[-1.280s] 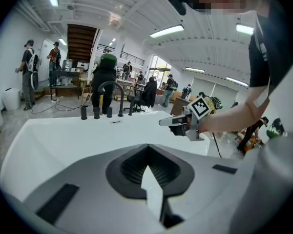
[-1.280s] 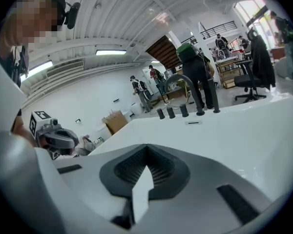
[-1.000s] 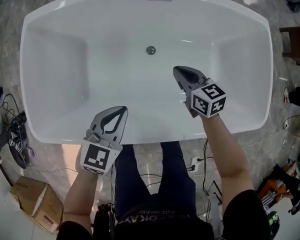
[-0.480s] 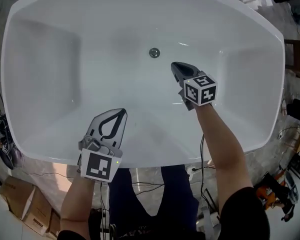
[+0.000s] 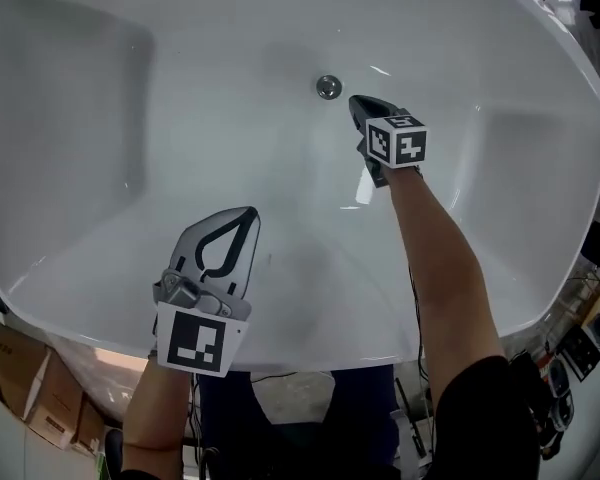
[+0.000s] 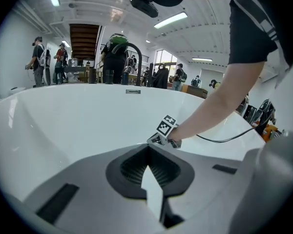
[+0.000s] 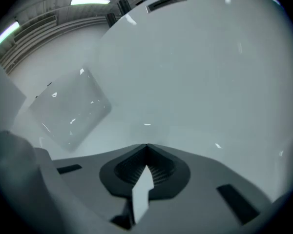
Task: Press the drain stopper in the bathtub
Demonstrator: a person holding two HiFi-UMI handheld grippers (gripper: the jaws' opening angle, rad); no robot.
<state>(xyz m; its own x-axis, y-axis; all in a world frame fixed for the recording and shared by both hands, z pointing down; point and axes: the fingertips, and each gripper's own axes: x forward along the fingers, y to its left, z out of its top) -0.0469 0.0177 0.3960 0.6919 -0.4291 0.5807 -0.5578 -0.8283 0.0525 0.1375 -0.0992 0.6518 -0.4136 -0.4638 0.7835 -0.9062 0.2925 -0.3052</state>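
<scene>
White bathtub fills our view. At its near wall we note the left gripper, jaws pressed together on nothing. Farther in, the right gripper, likewise closed and empty, reaches toward the tub floor. Its tip is just right of the metal drain stopper, with a sliver of white between them.

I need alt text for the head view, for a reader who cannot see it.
The right gripper, jaws together, reaches into a white bathtub, its tip close beside the round metal drain stopper. The left gripper, also shut, hovers over the tub's near side.
</scene>
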